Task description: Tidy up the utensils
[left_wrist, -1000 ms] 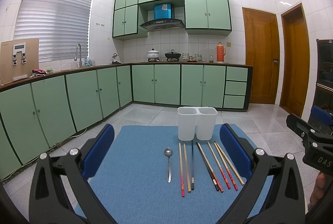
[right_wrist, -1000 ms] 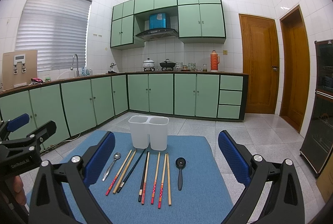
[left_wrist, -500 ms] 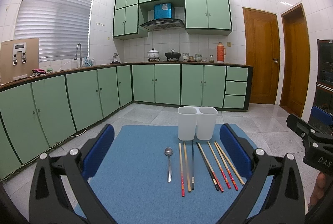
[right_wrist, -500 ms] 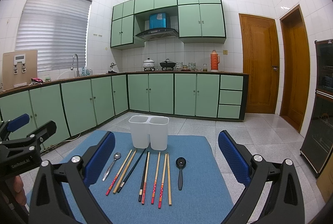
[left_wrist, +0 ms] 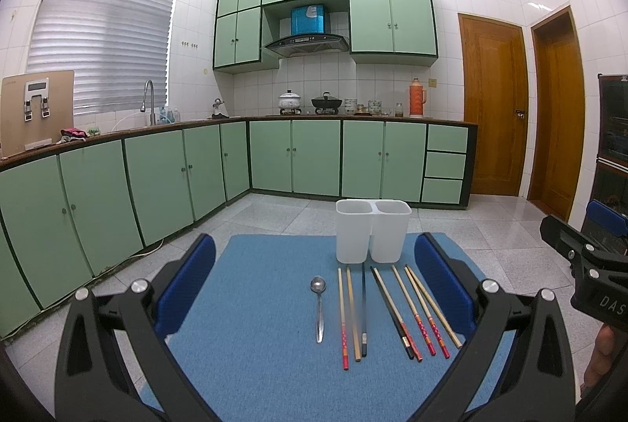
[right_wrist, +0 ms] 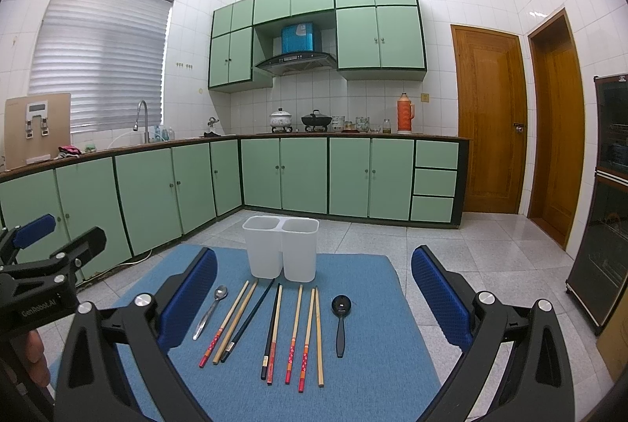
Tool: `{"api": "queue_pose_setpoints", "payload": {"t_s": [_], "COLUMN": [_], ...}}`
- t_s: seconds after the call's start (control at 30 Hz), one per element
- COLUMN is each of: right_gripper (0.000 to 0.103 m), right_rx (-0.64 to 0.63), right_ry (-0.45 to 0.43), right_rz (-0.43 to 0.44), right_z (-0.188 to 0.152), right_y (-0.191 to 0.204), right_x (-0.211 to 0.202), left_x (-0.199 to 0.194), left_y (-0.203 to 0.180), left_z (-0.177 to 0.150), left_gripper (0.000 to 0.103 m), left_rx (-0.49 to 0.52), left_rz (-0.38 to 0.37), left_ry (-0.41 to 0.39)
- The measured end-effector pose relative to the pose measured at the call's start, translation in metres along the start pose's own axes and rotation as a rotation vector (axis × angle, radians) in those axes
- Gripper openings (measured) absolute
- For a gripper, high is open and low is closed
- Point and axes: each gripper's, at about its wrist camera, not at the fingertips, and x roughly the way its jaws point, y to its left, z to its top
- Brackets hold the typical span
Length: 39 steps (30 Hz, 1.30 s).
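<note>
Utensils: laid in a row on mat [right_wrist: 376,379], handles toward cameras, just in front of bin [right_wrist: 280,247].
Bin: white, two compartments, upright at far edge of mat; nothing seen inside.
Metal spoon [right_wrist: 210,311]: leftmost in row, bowl toward bin; also in L view [left_wrist: 318,306].
Chopsticks [right_wrist: 292,333]: approx. 8 sticks right of metal spoon, btwn the two spoons; mixed wood, black, red-tipped; some angled, tips near bin base. L view [left_wrist: 392,308] shows them fanned.
Black spoon [right_wrist: 340,320]: rightmost, bowl toward bin; hidden in L view.
L gripper [left_wrist: 314,265]: jaws spread wide, holding nothing, above mat w/ row btwn pads.
R gripper [right_wrist: 314,277]: jaws spread wide, nothing held, above mat facing bin.
Mat: blue, on tiled floor.
</note>
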Motion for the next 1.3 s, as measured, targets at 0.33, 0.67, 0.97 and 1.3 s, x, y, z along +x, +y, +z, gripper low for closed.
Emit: {"api": "queue_pose_setpoints", "payload": {"t_s": [0.33,0.67,0.97,1.3], "right_gripper": [0.097,0.097,0.092,0.068], "right_rx": [-0.003,0.01,0.009,-0.018], "right_ry": [0.006,0.071,0.244,0.54], "right_rz": [-0.002,-0.019,-0.048,0.03], "right_z": [-0.007,-0.015,-0.033,-0.039], "right_y": [0.002,-0.005,-0.025,-0.046], "right_x": [0.001,0.032,0.094,0.222], "left_x": [0.004,0.032,0.104,0.234], "left_y": [0.003,0.012,0.041,0.046], "left_z": [-0.009,-0.022,-0.036,-0.051], "left_gripper": [0.098,0.098,0.098,0.098], "left_rx": [0.0,-0.004,-0.004,-0.024], "left_rz": [-0.001,0.026,0.065,0.027], "left_ry": [0.005,0.068,0.28,0.555]}}
